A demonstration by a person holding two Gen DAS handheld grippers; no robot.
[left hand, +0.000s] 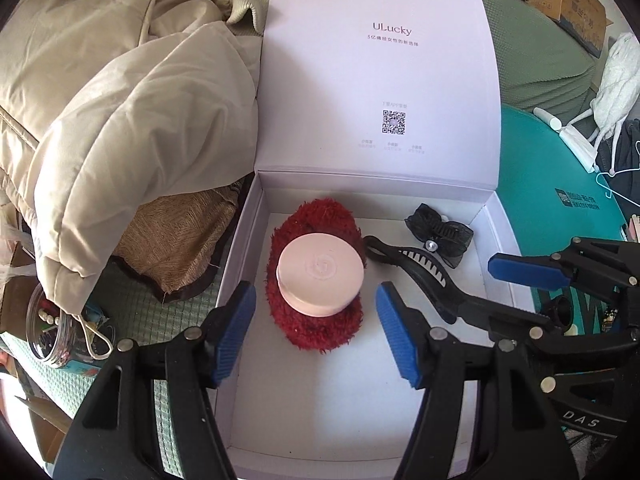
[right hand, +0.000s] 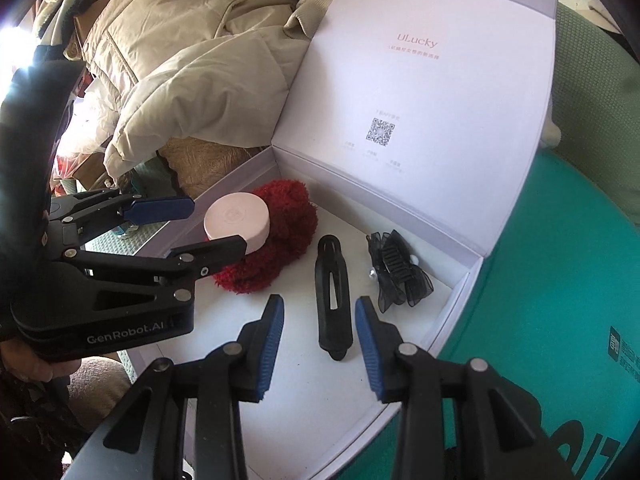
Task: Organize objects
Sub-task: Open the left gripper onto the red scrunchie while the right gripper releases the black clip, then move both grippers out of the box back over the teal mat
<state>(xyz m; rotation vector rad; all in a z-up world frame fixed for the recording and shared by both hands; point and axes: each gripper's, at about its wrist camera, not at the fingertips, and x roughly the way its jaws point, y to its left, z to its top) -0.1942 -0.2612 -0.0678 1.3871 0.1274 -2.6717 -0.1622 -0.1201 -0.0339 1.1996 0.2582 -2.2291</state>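
A white box (left hand: 320, 400) lies with its lid up. On its floor a round pink case (left hand: 320, 272) rests on a red fuzzy scrunchie (left hand: 316, 332). To the right lie a long black hair clip (left hand: 420, 268) and a black bow clip (left hand: 440, 236). My left gripper (left hand: 315, 292) hangs open above the pink case, its pads clear of the sides. My right gripper (right hand: 319, 306) is open too, straddling the long black hair clip (right hand: 332, 292), which lies flat on the box floor untouched. In the right wrist view the bow clip (right hand: 400, 276) sits just beyond it.
A beige puffy jacket (left hand: 120, 120) is heaped against the box's left wall. A glass jar (left hand: 52, 332) of small items stands at the lower left. A teal mat (right hand: 560, 260) spreads to the right of the box. Cardboard boxes (left hand: 572, 0) sit far right.
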